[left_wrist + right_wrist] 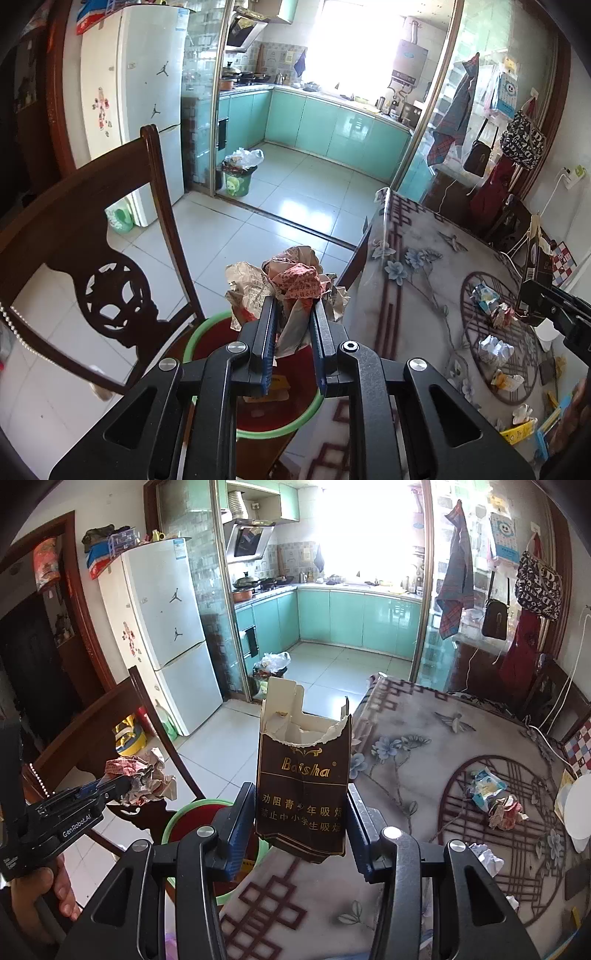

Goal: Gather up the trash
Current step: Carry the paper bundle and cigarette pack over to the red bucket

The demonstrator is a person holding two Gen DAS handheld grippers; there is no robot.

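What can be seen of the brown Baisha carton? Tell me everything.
The Baisha carton is a dark brown cardboard box with gold lettering, a gold border and pale Chinese text. Its top is torn open with ragged edges, showing a white inner flap standing up. The bottom edge is creased. It stands upright, clamped by its sides in the right hand-held gripper, in front of the corner of the patterned table and beside the green-rimmed bin.
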